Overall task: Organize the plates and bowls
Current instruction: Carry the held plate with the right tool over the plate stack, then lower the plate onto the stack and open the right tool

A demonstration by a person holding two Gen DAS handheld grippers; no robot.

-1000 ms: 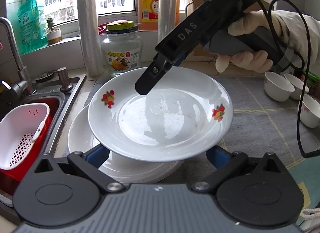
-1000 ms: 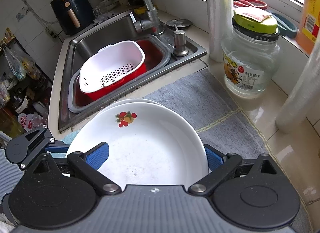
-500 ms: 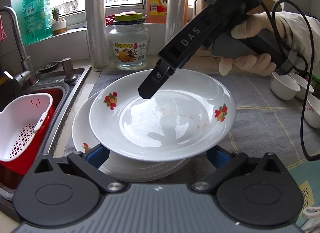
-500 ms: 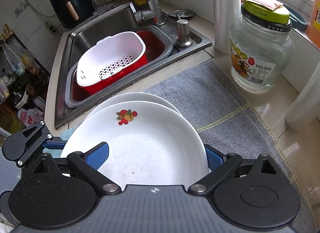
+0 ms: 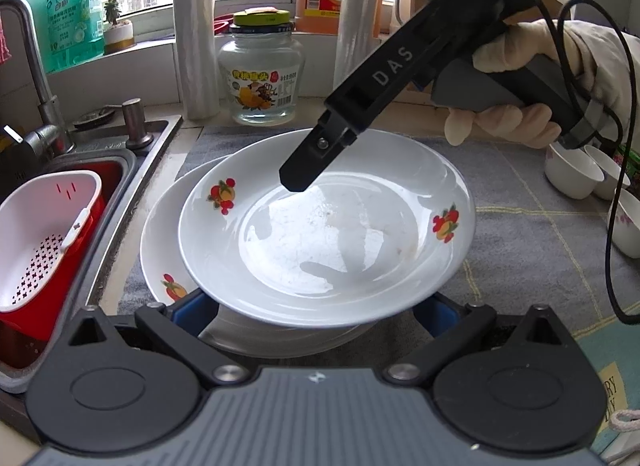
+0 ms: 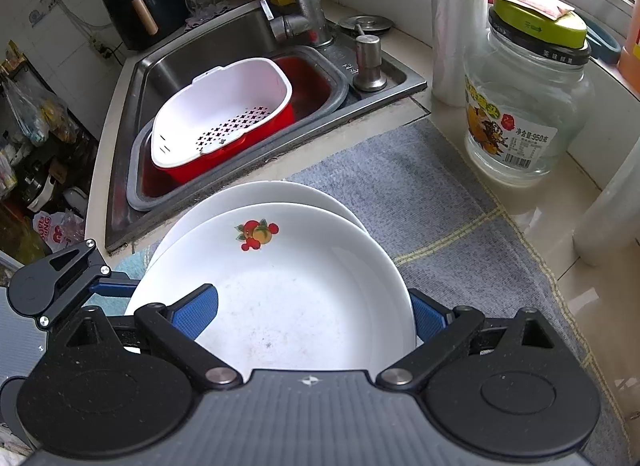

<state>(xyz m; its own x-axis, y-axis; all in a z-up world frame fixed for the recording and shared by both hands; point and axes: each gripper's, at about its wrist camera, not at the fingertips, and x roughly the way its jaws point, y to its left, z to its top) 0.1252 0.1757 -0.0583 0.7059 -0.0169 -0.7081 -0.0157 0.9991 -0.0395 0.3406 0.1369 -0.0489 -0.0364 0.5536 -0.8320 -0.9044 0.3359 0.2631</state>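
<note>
The right gripper (image 6: 314, 314) is spread wide around the top plate (image 6: 280, 290), as is the left gripper (image 5: 320, 306). Unless centred, it could be slid off the lower plate (image 5: 164, 234).

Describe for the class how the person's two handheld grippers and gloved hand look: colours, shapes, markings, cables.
Both grippers are black, with round pivot housings, grey ribbed bodies and blue textured finger pads. The right gripper carries white "DAS" lettering, a grey handle and a black cable. The hand wears a cream glove.
</note>
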